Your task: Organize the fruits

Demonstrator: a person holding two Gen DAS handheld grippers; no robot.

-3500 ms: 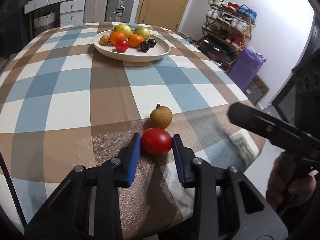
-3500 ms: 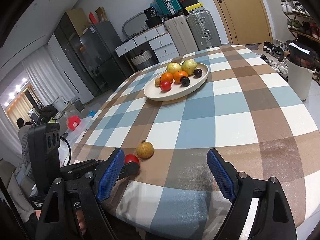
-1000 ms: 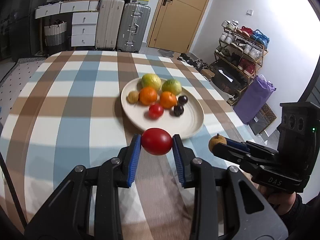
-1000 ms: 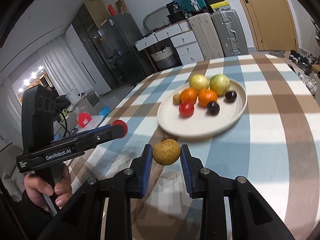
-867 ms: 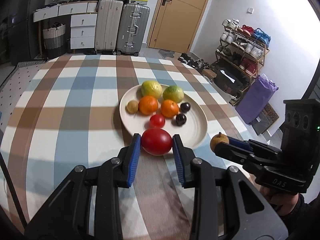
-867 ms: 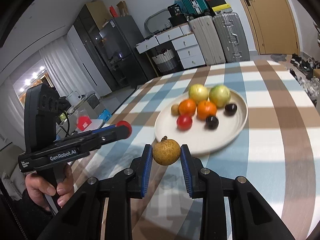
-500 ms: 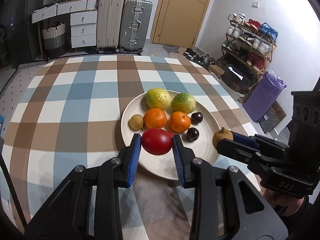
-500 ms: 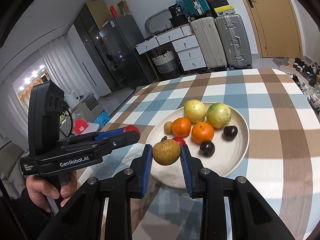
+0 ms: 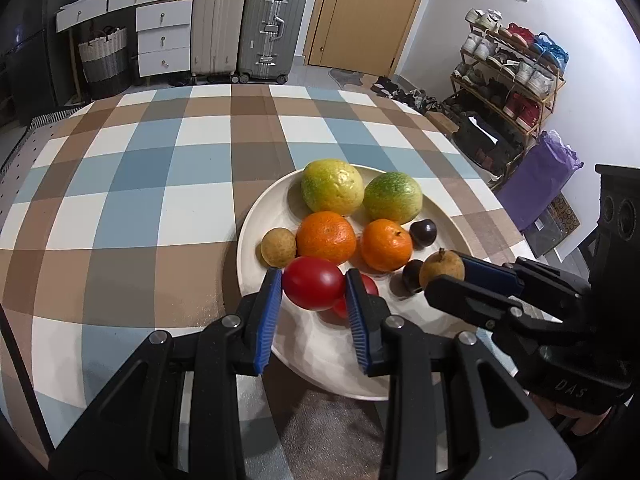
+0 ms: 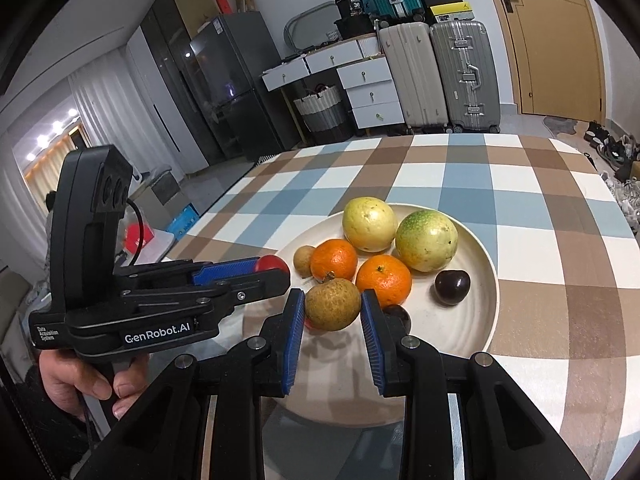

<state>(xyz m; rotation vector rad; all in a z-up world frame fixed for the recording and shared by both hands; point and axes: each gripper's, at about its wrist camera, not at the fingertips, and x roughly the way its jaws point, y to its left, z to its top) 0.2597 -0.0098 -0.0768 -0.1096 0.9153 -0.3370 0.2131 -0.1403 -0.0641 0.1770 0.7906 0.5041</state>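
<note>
My left gripper (image 9: 313, 288) is shut on a red tomato (image 9: 313, 288) and hangs over the near part of the cream plate (image 9: 320, 356). A second red tomato (image 9: 370, 286) lies on the plate just behind it, mostly hidden. My right gripper (image 10: 332, 309) is shut on a brown longan (image 10: 333, 309) with a short stem, also above the plate (image 10: 478, 312). In the left wrist view the same longan (image 9: 441, 267) shows at the tip of the right gripper, over the plate's right side. Two oranges, two yellow-green fruits, two dark plums and another longan (image 9: 278, 245) lie on the plate.
The plate sits on a checked blue, brown and white tablecloth (image 9: 132, 200). A hand (image 10: 76, 382) grips the left tool's handle at the left of the right wrist view. Suitcases (image 9: 248, 24), drawers and a shoe rack (image 9: 512, 72) stand beyond the table.
Both grippers have moved forward over the plate with their fruits still held. The plate now looks larger and closer, and the tomato has sunk toward its near part.
</note>
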